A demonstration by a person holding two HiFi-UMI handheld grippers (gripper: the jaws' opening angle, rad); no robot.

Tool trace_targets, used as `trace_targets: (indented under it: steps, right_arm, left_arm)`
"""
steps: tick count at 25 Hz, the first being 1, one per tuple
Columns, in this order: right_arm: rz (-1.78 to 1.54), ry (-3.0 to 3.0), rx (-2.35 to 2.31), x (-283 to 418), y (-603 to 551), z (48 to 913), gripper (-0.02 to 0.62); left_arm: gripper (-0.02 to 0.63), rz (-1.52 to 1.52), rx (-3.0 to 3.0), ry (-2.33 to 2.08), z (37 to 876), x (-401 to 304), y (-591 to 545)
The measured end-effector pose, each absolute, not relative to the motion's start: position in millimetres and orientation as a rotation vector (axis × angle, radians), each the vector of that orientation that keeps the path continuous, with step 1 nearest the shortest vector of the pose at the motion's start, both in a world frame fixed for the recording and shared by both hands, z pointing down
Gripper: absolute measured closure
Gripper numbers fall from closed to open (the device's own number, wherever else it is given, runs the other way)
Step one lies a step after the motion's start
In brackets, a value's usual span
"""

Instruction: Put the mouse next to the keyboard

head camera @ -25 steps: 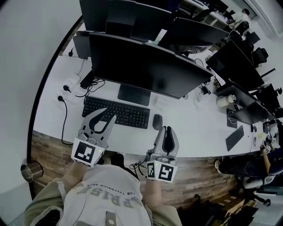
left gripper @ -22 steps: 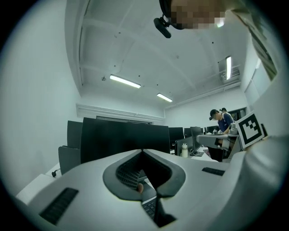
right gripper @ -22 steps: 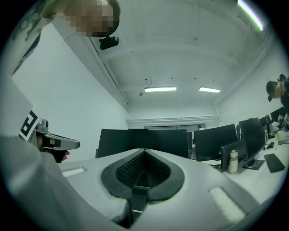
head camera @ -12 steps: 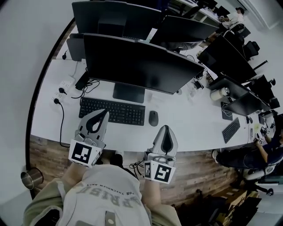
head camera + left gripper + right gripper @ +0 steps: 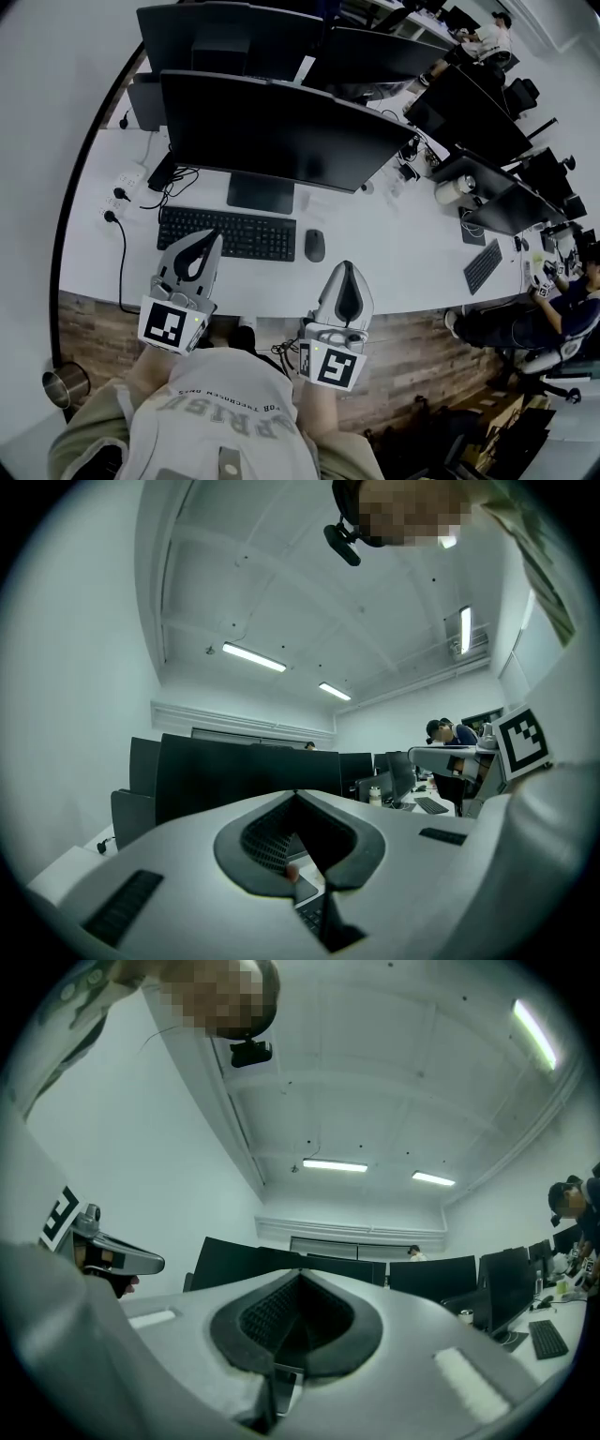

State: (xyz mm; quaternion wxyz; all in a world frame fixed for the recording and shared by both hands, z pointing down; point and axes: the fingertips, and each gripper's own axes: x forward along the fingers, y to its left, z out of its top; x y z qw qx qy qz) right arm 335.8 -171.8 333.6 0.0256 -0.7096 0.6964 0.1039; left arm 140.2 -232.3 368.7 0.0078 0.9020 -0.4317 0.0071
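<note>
A dark mouse (image 5: 314,245) lies on the white desk (image 5: 403,267), just right of the black keyboard (image 5: 225,233). My left gripper (image 5: 212,236) is shut and empty, its tips over the keyboard's near edge. My right gripper (image 5: 347,268) is shut and empty too, a little to the near right of the mouse and apart from it. In the left gripper view the closed jaws (image 5: 298,797) fill the lower frame, with a strip of keyboard (image 5: 311,917) showing between them. The right gripper view shows its closed jaws (image 5: 300,1277) pointing at dark monitors.
A large monitor (image 5: 272,136) on a stand (image 5: 261,194) sits behind the keyboard. A power strip (image 5: 125,184) with cables lies at the desk's left end. More monitors, a second keyboard (image 5: 483,265) and a seated person (image 5: 562,309) are to the right. A metal cup (image 5: 64,383) stands on the floor.
Both grippers closed from partly open and drew back toward the desk's near edge. The mouse stays beside the keyboard.
</note>
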Motion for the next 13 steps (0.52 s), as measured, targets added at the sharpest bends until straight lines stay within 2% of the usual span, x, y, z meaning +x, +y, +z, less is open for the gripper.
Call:
trace_targets:
  steps: [13]
  right_arm:
    - [0.329, 2.173, -2.163, 343.9, -179.3, 333.0, 0.596]
  left_arm:
    - [0.595, 0.040, 2.810, -1.367, 372.5, 148.3, -236.7]
